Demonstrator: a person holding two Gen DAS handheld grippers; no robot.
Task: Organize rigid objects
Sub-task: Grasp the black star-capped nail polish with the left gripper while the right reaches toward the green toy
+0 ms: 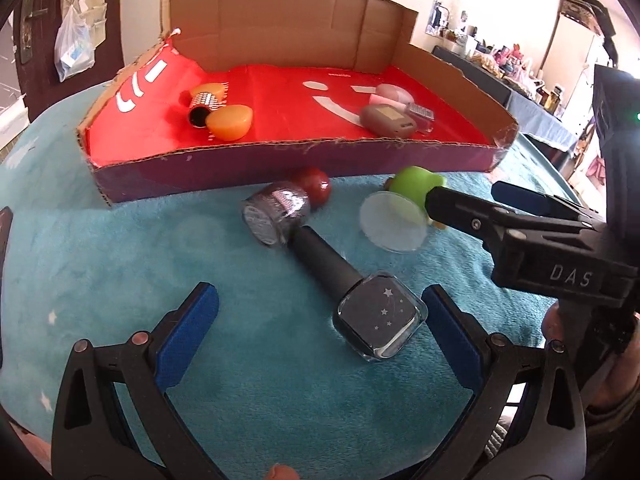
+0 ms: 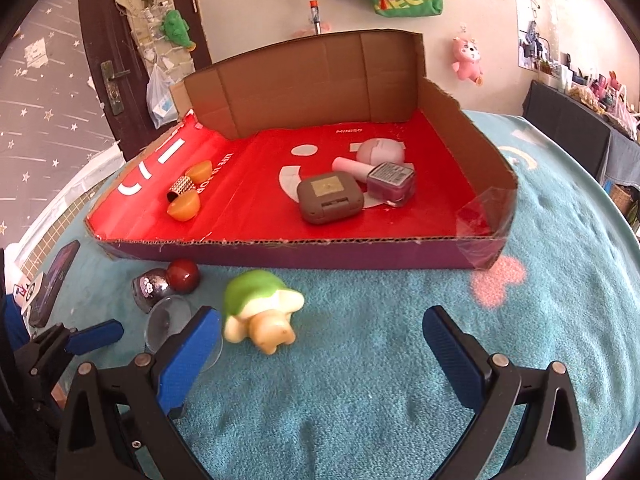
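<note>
A dark nail polish bottle [image 1: 360, 300] with a long black cap lies on the teal blanket between the open fingers of my left gripper [image 1: 320, 320], close to the right finger. Beyond it lie a glittery silver bottle [image 1: 276, 212], a red ball [image 1: 314, 188], a clear round disc [image 1: 392, 222] and a green turtle toy [image 1: 416, 186]. My right gripper [image 2: 320, 340] is open and empty, with the turtle toy [image 2: 260, 312] just ahead of its left finger. It also shows in the left wrist view [image 1: 480, 204], next to the turtle.
A shallow cardboard tray [image 2: 280, 252] with a red liner stands behind the loose items. It holds two orange pieces [image 2: 184, 206], a studded tube [image 2: 182, 188], a grey case [image 2: 328, 198] and pink bottles [image 2: 390, 184]. A dark phone [image 2: 54, 280] lies at the far left.
</note>
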